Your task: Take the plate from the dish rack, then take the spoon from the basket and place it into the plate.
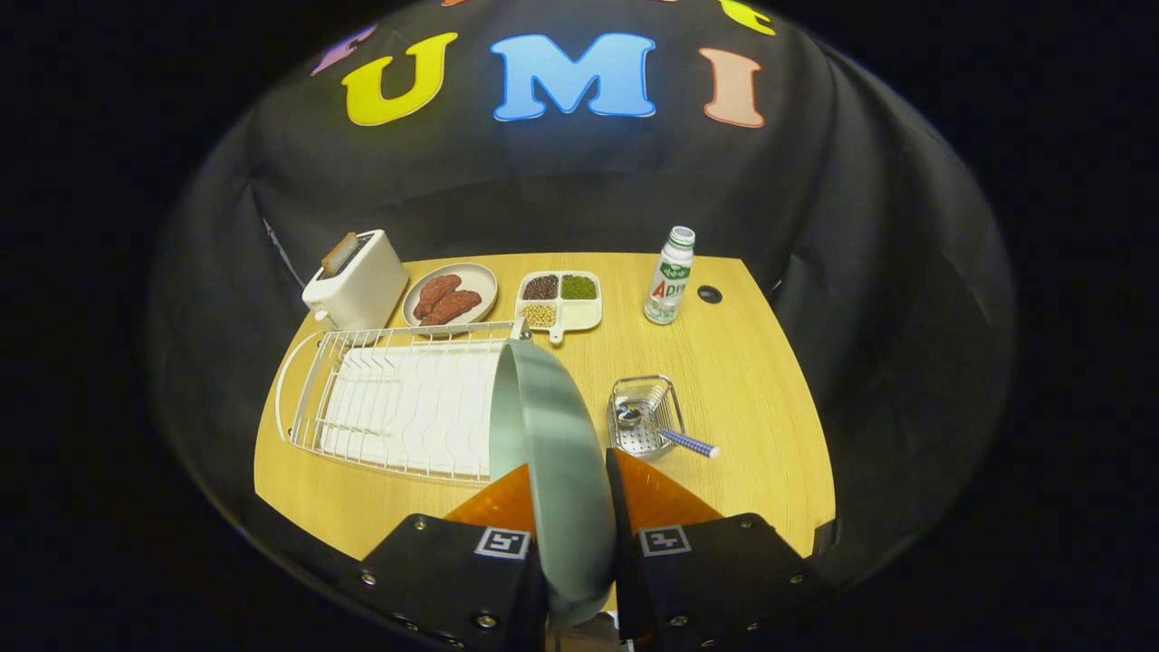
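Observation:
A grey-green plate (543,435) stands on edge between my two fingers, and the gripper (570,493) is shut on its rim. The plate is held up off the wooden table, its far edge over the right end of the white wire dish rack (398,407). Just to the right of the fingers sits a small wire basket (645,415). In it lies a spoon (661,433), bowl down inside the basket and its blue patterned handle sticking out toward the right.
Beyond the rack stand a white toaster (355,281), a plate of brown food (450,294) and a divided tray of beans (560,301). A small bottle (670,276) stands at the back right. Bare wooden table (751,398) lies right of the basket.

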Tool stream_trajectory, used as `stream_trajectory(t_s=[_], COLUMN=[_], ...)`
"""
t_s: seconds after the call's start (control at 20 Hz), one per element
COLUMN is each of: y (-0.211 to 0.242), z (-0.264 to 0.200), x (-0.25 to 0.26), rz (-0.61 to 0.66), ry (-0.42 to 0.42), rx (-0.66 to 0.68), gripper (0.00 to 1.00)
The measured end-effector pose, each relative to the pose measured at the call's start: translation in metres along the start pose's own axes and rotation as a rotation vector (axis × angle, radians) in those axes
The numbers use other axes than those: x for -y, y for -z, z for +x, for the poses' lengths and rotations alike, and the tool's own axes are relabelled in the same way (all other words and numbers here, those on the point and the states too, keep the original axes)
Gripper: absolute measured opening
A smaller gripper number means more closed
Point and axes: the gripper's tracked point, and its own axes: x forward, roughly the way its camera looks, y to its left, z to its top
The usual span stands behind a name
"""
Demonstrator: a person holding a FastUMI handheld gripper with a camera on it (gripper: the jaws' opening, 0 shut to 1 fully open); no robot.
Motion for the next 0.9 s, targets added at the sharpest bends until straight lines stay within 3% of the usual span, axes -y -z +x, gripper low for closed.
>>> stream_trajectory(t_s=[0.2,0.55,0.9], y=[0.041,0.099,0.128], z=[-0.003,0.014,0.042], x=[0.027,0.038,0.018], rz=[0.033,0.083,0.137], ry=[0.011,-0.041,-0.169], rx=[-0.044,-0.108,-0.121], gripper=[0.29,0.29,0.29])
